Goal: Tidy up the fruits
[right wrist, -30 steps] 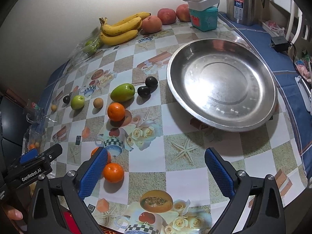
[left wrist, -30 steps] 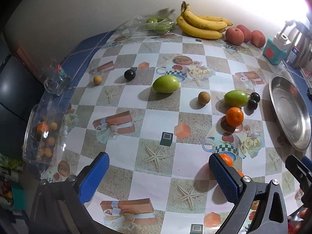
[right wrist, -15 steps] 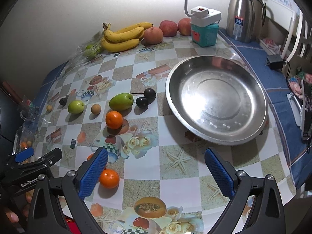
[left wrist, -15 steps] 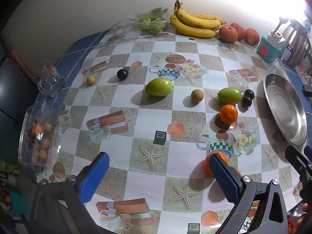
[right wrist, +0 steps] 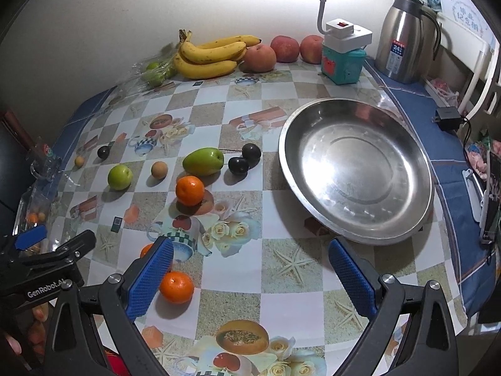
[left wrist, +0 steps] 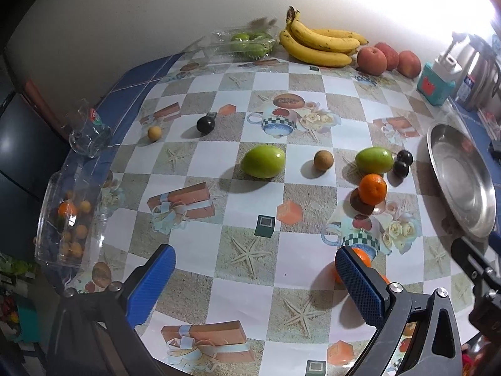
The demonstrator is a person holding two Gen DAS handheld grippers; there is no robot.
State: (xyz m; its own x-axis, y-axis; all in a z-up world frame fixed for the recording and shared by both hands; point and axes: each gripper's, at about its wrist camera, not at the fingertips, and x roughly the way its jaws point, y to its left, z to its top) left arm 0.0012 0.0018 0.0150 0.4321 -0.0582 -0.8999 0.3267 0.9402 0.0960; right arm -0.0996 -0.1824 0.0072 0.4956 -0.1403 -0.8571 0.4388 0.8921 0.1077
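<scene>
Left wrist view
Left gripper (left wrist: 252,277): spread wide, nothing between its blue pads, hanging over the near part of the table (left wrist: 200,235).
Metal dish (left wrist: 460,181): at the right edge of the table; this is the landmark for the places below.
Two dark plums (left wrist: 402,163): touching each other, just left of the metal dish.
Green fruit (left wrist: 374,160): just left of the plums, near the dish.
Orange (left wrist: 372,188): nearer the camera than that green fruit, left of the dish.
Small brown fruit (left wrist: 323,160): further left of the dish, apart from the green fruit.
Larger green fruit (left wrist: 263,165): mid-table, well left of the dish.
Lone dark plum (left wrist: 205,124): far left of the dish.
Small tan fruit (left wrist: 154,133): just left of the lone plum.
Bananas (left wrist: 317,45): by the wall, well behind and left of the dish.
Peaches (left wrist: 386,59): by the wall just right of the bananas.
Second orange (left wrist: 360,255): partly hidden behind the right-hand pad.

Right wrist view
Right gripper (right wrist: 250,277): released and wide apart, gripping nothing.
Metal dish (right wrist: 407,144): empty-looking, ahead and right of the gripper.
Near orange (right wrist: 176,287): close to the left pad, well left of the dish and nearer the camera.
Steel flask (right wrist: 404,37): behind the dish, by the wall.
Teal box (right wrist: 343,64): behind the dish, left of the flask.
</scene>
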